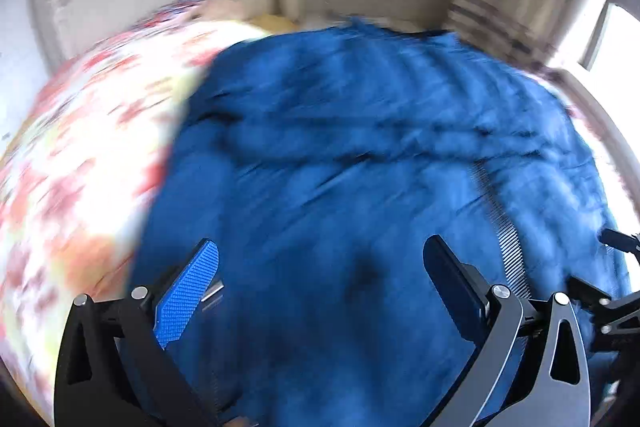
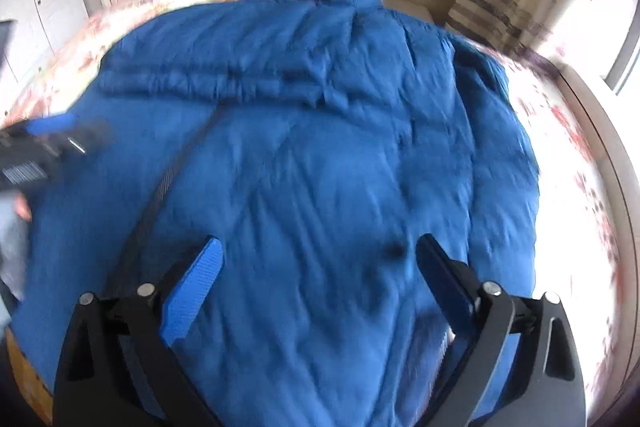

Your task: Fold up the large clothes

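Hovering over a blue coat [image 2: 312, 155] spread on the bed [image 1: 80, 155], both grippers spread and grasping nothing.

The left gripper [image 1: 320, 259] and right gripper [image 2: 318, 253] each hold their fingers [image 2: 192, 291] wide apart above the cloth. The coat fills the middle of both views; its zipper [image 2: 160, 195] runs toward 7 o'clock in the right view. The floral bedding shows at 9 o'clock in the left view, blurred.

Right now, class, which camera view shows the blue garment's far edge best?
The right wrist view: the blue garment is sharper there, its far edge running unbroken across the floral bedspread. In the left wrist view, motion blur smears that edge and the right side is cropped.
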A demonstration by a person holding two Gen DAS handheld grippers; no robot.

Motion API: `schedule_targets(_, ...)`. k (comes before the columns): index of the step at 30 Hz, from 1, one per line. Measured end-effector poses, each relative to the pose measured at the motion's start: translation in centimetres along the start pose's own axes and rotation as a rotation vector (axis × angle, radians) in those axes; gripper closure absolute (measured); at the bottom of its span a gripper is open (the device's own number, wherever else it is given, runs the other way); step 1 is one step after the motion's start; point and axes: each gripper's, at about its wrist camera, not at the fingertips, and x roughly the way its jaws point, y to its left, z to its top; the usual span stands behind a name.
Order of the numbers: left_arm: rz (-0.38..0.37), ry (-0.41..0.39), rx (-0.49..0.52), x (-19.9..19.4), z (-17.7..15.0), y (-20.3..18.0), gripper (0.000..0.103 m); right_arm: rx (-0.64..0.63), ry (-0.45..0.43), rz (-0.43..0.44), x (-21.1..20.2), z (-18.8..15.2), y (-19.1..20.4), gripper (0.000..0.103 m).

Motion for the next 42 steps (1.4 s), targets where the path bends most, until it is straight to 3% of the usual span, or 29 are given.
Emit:
schedule_targets(1, 0.03, 0.033, -0.016, 0.7, -1.1, 1.2, 0.005, -0.002, 0.022, 0.001, 0.4, -1.0, -0.2, 0.002)
schedule_targets(2, 0.006, 0.068, -0.051, 1.3, -1.7, 2.1, 0.005, 0.002, -0.013, 0.015, 0.1, -1.8, -0.5, 0.002)
schedule_targets(4, -0.063, 0.035, -0.119, 0.2, -1.9, 3.8, 0.005, 0.029, -0.02, 0.018, -0.5, -2.4, -0.8, 0.003)
schedule_targets(7, 0.026, 0.033, -0.11, -1.0, -2.3, 3.8, 0.005, 0.072, -0.014, 0.008, -2.0, -3.3, -0.3, 0.003)
schedule_targets(9, -0.046, -0.026, -0.125, -3.1, -2.8, 3.0, 0.005, 0.08, -0.059, 0.035, -3.5, -3.9, 0.2, 0.003)
schedule_targets(10, -0.103, -0.055, -0.118, -4.3, -3.2, 2.2, 0.005, 0.064, -0.084, 0.044, -4.3, -4.3, 0.8, 0.003)
schedule_targets(12, -0.121, -0.077, -0.059, -5.3, -4.1, 0.4, 0.005, 0.009, -0.108, 0.067, -5.0, -5.1, 2.2, 0.003)
schedule_targets(15, -0.024, -0.022, 0.108, -3.5, -5.4, -3.9, 0.004, -0.113, -0.033, 0.046, -3.3, -6.5, 4.9, 0.003)
schedule_targets(16, 0.011, 0.011, 0.142, -2.3, -6.1, -4.9, 0.004, -0.117, -0.059, 0.028, -3.0, -6.9, 5.2, 0.003)
schedule_targets(21, -0.016, 0.013, 0.067, -3.4, -6.7, -2.5, 0.004, -0.07, -0.072, 0.038, -3.9, -7.4, 4.1, 0.003)
schedule_targets(25, 0.012, -0.001, 0.056, -4.9, -9.9, -0.2, 0.004, -0.062, -0.126, 0.018, -6.2, -9.5, 2.7, 0.003)
schedule_targets(27, -0.042, -0.055, 0.058, -5.9, -11.7, 0.0, 0.004, -0.07, -0.121, 0.0, -5.5, -11.6, 1.8, 0.002)
schedule_targets(29, -0.044, -0.072, 0.066, -6.3, -12.4, 0.4, 0.004, -0.043, -0.187, 0.053, -5.6, -13.2, 0.7, 0.002)
schedule_targets(31, -0.035, -0.064, 0.035, -7.4, -12.7, 0.8, 0.005, -0.026, -0.179, 0.046, -6.1, -13.6, 0.4, 0.003)
schedule_targets(33, -0.092, -0.102, 0.014, -9.4, -13.1, 0.8, 0.005, -0.013, -0.169, 0.019, -7.1, -13.7, 0.7, 0.003)
schedule_targets(35, -0.133, -0.14, 0.07, -11.0, -13.8, -0.5, 0.005, -0.042, -0.216, 0.017, -8.5, -14.0, 1.5, 0.003)
schedule_targets(38, -0.067, -0.1, 0.175, -9.3, -15.3, -2.7, 0.004, -0.101, -0.217, 0.065, -8.1, -14.7, 2.9, 0.003)
schedule_targets(42, -0.065, -0.131, 0.176, -8.9, -16.0, -2.7, 0.004, -0.105, -0.226, 0.075, -7.4, -15.5, 3.0, 0.002)
